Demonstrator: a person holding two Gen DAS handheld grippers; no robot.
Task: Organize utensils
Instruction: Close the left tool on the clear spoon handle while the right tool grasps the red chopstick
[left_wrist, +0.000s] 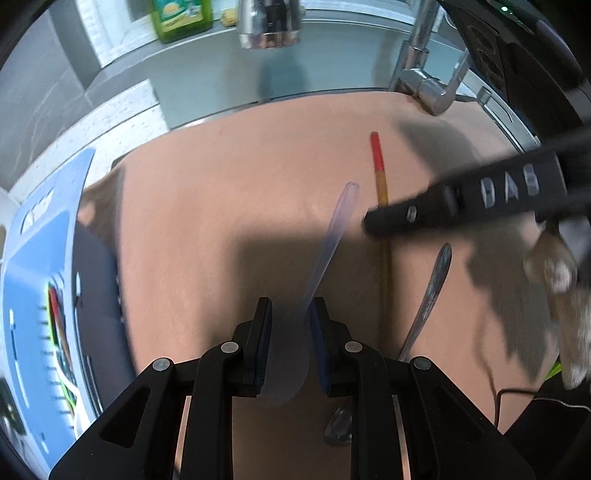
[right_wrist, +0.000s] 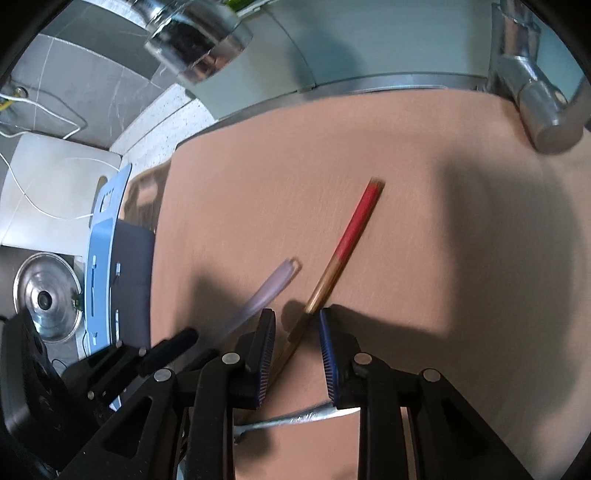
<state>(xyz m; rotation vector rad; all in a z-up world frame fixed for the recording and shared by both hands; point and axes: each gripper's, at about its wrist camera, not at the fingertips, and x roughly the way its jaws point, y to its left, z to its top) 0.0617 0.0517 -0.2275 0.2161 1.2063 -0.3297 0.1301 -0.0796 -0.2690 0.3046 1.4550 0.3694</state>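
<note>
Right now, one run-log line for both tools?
left tool: around translucent plastic spoon | right tool: open, straddling red-tipped chopstick | metal spoon: on mat

Left gripper (left_wrist: 290, 314): fingers pointing forward and slightly down, jaws parted by a narrow gap with a translucent plastic spoon (left_wrist: 332, 243) between the blue pads (left_wrist: 319, 332); whether the pads press on it cannot be told. Right gripper (right_wrist: 297, 325): jaws apart, straddling a red-tipped chopstick (right_wrist: 343, 251) without gripping it. In the left view, a right gripper finger (left_wrist: 461, 201) reaches in from the right, blurred, with the person's hand (left_wrist: 561, 291) behind it.
</note>
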